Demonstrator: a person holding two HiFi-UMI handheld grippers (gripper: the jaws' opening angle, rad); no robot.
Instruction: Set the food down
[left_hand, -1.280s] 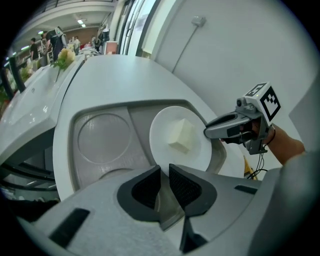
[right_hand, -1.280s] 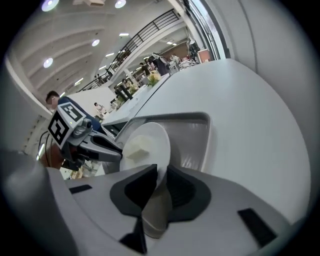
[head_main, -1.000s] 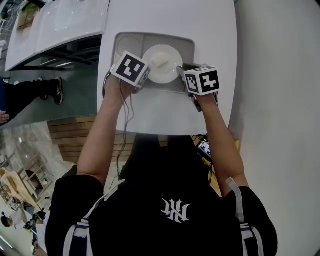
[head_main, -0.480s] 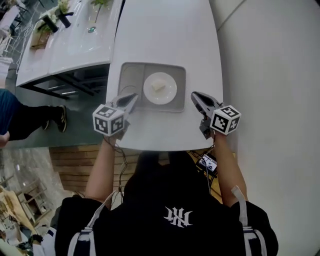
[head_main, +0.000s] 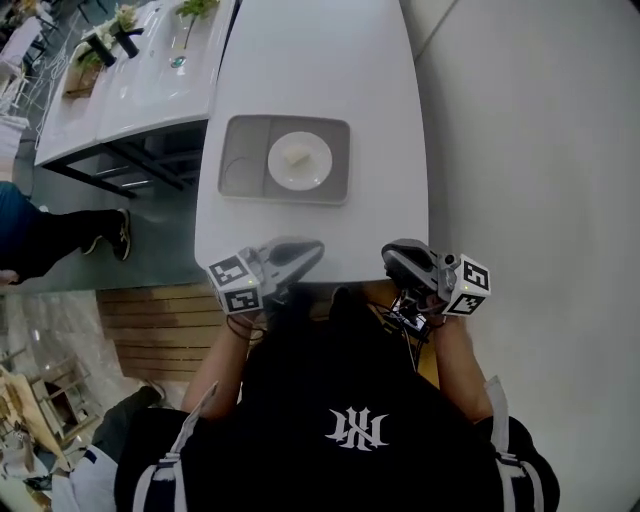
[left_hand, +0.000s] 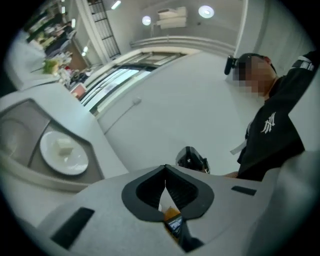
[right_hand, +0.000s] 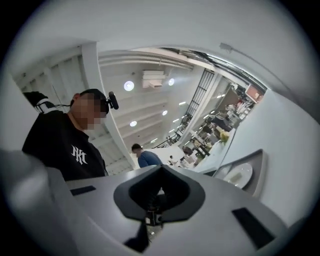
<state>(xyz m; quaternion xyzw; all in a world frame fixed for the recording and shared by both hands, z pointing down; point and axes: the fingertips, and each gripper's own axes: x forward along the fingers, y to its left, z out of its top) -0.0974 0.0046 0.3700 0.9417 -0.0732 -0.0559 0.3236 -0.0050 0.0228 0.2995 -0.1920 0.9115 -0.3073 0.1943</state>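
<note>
Both the left gripper and right gripper have just closed, empty; the food lies ahead, nearer the left.

We see a grey rectangular two-compartment tray on the long white tabletop, between its side edges and well back from its near edge. In the tray's right compartment sits a round white plate, with a small pale piece of food on it. Left of this tabletop stands a second white tabletop, with green plants toward its far end.
</note>
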